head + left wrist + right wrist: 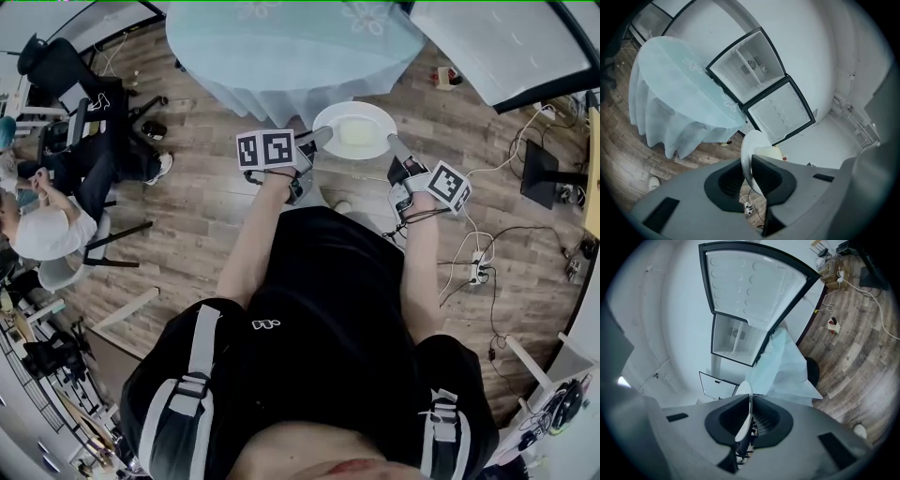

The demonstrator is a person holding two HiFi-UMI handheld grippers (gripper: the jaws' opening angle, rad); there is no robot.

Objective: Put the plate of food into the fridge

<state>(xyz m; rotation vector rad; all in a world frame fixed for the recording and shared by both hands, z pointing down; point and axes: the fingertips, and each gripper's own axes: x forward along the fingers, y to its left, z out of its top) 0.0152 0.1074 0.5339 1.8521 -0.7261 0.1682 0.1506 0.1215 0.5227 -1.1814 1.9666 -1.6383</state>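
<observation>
A white plate (328, 120) with a pale block of food (354, 133) is held level in front of me, just off the edge of the round table (281, 47). My left gripper (317, 141) is shut on its left rim and my right gripper (394, 148) on its right rim. In the left gripper view the plate (749, 150) stands edge-on between the jaws of the left gripper (749, 176), food (768, 152) beside it. The right gripper (751, 416) pinches the plate rim (744, 413) too. The fridge (754, 63) stands open beyond the table, its door (780, 110) swung wide.
The table's pale blue cloth (679, 79) hangs between me and the fridge interior (736, 341). A seated person (47, 230) and a black chair (66, 75) are at the left. Cables and a power strip (478, 267) lie on the wooden floor at the right.
</observation>
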